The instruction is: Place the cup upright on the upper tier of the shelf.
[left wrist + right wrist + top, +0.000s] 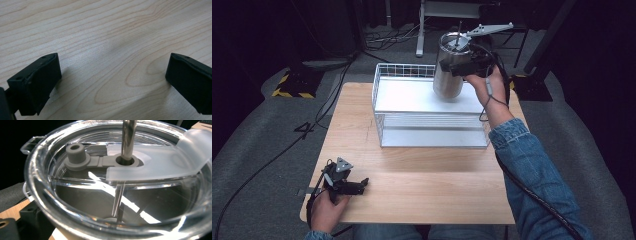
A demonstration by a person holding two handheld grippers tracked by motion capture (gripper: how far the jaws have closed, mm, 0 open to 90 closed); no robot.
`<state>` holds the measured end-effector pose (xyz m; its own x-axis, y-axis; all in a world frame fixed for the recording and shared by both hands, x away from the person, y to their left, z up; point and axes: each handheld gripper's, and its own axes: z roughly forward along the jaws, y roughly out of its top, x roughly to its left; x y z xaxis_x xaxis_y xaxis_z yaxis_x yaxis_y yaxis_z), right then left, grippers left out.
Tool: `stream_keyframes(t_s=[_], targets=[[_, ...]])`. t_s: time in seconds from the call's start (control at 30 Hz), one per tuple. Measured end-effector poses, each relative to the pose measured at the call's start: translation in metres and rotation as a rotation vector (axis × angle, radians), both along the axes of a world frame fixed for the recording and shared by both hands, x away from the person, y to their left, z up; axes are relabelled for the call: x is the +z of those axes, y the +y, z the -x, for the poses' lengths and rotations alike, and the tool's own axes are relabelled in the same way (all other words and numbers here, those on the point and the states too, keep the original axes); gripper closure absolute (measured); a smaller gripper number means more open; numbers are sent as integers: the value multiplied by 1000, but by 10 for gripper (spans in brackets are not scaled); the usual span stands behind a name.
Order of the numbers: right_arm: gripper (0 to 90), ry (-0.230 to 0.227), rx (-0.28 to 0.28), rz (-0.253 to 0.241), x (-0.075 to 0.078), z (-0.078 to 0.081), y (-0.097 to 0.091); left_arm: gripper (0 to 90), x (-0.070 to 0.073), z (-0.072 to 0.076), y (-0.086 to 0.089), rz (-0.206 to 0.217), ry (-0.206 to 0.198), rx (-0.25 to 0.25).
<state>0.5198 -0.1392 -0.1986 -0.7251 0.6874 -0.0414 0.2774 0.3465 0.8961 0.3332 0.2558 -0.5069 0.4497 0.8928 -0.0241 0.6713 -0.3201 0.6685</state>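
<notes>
A steel tumbler (pixel 447 77) with a clear lid (pixel 120 195) and a metal straw (pixel 128 137) is held at the back right of a white wire basket (pixel 432 136). My right gripper (pixel 466 66) is shut on its upper wall, just under the lid. The tumbler's base is over the basket's white top shelf; I cannot tell whether it touches. A grey plug (pixel 75 153) sits on the lid beside the straw hole. My left gripper (pixel 361 185) rests low over the table's front left corner, open, its fingers (pixel 37 82) wide apart over bare wood.
The wooden table (pixel 427 187) carries the basket at its back middle. Bare wood lies in front of the basket and to its left. Cables trail across the grey floor around the table. A desk leg and dark stands rise behind it.
</notes>
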Motion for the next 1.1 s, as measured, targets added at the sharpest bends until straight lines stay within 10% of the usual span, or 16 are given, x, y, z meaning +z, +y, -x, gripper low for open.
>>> stream_keyframes(t_s=[1.1], targets=[[36,62,-9,1,-28,-21,-1,6,0,0,0,0,0,0]])
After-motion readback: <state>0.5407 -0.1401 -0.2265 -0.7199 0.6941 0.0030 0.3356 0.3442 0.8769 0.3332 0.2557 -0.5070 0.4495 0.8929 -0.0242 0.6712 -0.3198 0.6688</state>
